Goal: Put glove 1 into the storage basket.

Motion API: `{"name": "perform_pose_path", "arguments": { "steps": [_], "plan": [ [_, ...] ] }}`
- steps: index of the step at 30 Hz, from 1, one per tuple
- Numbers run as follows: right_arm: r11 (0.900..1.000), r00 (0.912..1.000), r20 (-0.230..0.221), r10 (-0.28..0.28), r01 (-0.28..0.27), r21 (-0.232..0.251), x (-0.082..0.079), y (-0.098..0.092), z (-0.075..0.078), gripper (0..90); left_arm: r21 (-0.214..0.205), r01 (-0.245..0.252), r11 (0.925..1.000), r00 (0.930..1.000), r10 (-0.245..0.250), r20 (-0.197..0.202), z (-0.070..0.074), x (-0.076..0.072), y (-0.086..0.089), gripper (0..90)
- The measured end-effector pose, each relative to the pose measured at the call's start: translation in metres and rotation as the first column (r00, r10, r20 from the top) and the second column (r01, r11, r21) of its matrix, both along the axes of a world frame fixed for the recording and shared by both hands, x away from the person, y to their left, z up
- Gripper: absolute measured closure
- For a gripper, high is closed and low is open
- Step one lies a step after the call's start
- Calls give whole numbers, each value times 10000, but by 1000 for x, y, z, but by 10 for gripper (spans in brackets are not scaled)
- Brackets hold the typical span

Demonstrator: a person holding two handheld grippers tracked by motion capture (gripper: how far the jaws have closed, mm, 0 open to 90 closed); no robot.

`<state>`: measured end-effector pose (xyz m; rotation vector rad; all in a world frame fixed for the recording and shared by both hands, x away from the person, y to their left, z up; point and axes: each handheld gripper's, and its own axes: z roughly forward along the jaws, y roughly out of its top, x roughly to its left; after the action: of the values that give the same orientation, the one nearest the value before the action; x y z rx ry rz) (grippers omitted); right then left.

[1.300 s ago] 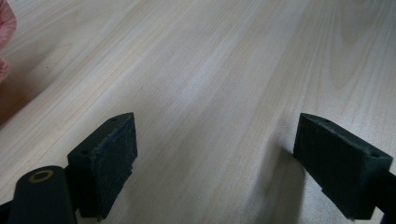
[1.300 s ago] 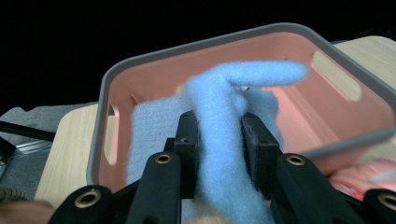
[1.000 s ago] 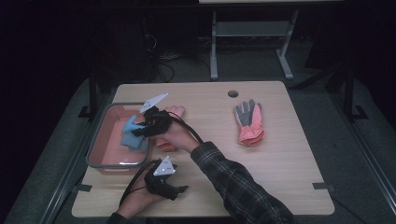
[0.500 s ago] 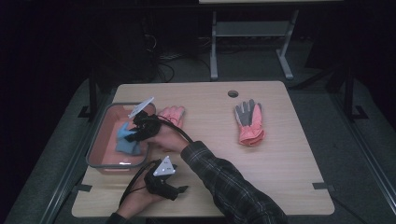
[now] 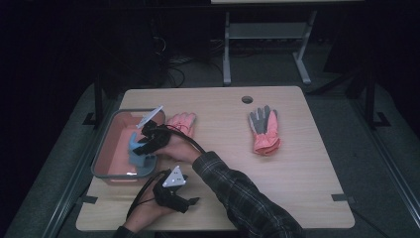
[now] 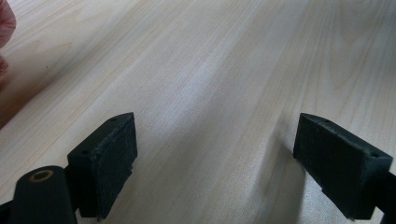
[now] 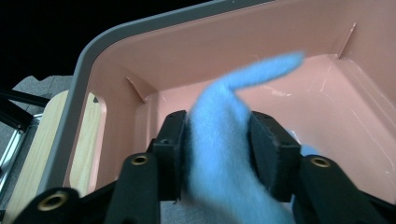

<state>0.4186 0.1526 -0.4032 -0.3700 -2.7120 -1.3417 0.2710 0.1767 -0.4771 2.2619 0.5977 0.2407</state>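
Note:
A pink bin with a grey rim [image 5: 105, 148] [image 7: 88, 56] stands on the left of the wooden table [image 5: 307, 173]. My right gripper [image 5: 143, 145] [image 7: 218, 144] reaches down into it with a blue fleece glove [image 5: 138, 154] [image 7: 219, 149] between its pads. The jaws have just been opening, but the fabric still fills the gap and touches both pads; its tip is blurred. My left gripper [image 5: 192, 201] [image 6: 229, 163] rests low at the table's front, its jaws wide apart over bare wood with nothing between them.
A pink glove [image 5: 181, 124] lies just right of the bin, beside the right hand. An orange glove with a grey palm [image 5: 265, 131] lies further right. A round cable hole [image 5: 247, 99] sits near the table's back edge.
The right gripper has carried the blue glove left and down, from above the bin's right edge into the bin. The left gripper has stayed put.

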Motion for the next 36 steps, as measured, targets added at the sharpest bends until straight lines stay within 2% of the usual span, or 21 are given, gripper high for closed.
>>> {"name": "perform_pose_path", "arguments": {
  "steps": [3,5,8,9,12,15,19,25,29,31,36],
  "plan": [
    [10000,10000,-1,-11,11,25,0,0,0,515,5,4,10000,10000,-4,3,0,0,0,129],
    [9999,10000,9,-65,65,126,1,-1,1,450,-23,2,10000,10000,-2,-8,0,0,0,129],
    [9997,9999,10,-136,136,188,1,-1,3,407,-20,6,10000,10000,-6,-4,0,0,0,129],
    [9994,9997,57,-245,244,229,1,-2,4,363,-16,11,10000,10000,-11,4,0,0,0,129],
    [9993,9995,156,-265,261,259,2,-4,6,351,8,38,10000,10000,-39,40,0,0,0,129],
    [9982,9990,146,-432,425,427,2,-12,15,326,-86,-77,9999,9999,76,-118,-1,-1,0,129],
    [9969,9977,361,-581,561,560,2,-22,25,307,-17,22,10000,10000,-22,18,0,0,0,129],
    [9949,9965,423,-724,691,731,-1,-37,36,288,27,-6,10000,10000,6,-72,0,0,0,129],
    [9938,9957,469,-795,755,812,-4,-46,40,285,76,24,10000,10000,-23,-58,0,0,0,129],
    [9941,9946,621,-829,782,751,-6,-57,41,276,19,-10,10000,10000,10,-77,0,0,0,129],
    [9917,9924,656,-1039,983,825,-9,-74,41,269,69,76,9999,10000,-76,32,0,1,1,129]
  ]
}}
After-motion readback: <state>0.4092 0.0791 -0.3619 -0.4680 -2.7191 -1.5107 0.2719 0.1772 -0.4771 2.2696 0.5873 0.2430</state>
